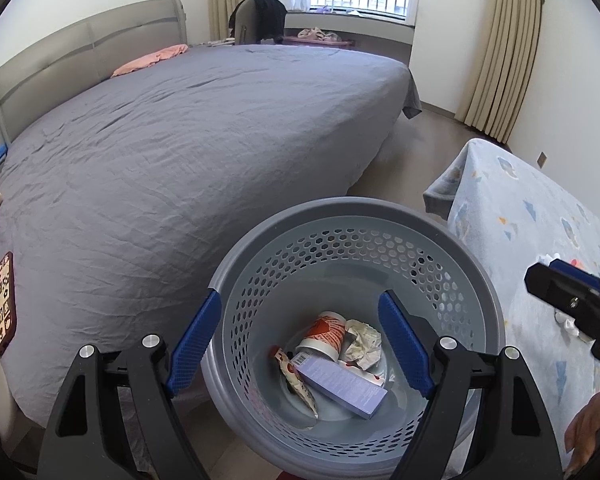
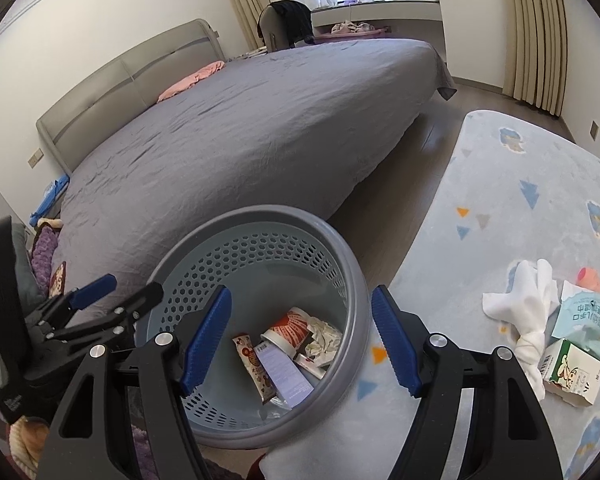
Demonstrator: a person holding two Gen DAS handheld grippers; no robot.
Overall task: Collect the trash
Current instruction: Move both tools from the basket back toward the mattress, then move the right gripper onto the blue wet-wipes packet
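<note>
A grey perforated basket [image 1: 340, 204] stands on the floor between the bed and a low blanket-covered surface. Inside lie a red-and-white paper cup [image 1: 326, 334], crumpled paper [image 1: 362, 342], a purple box [image 1: 340, 386] and a snack wrapper [image 1: 296, 380]. My left gripper [image 1: 300, 300] hovers open over the basket, nothing between its blue pads. My right gripper [image 2: 300, 294] is open and empty too, over the basket's [image 2: 260, 212] right rim. On the blanket to its right lie a white tissue [image 2: 528, 292], a green-and-white carton [image 2: 572, 368], a teal tissue pack [image 2: 584, 312] and a small orange piece [image 2: 590, 278].
A large bed with a grey cover [image 1: 180, 160] fills the left and middle. The pale blue patterned blanket [image 2: 500, 184] covers the surface on the right. A strip of wood floor [image 2: 400, 184] runs between them. A hand [image 1: 588, 428] shows at the lower right edge.
</note>
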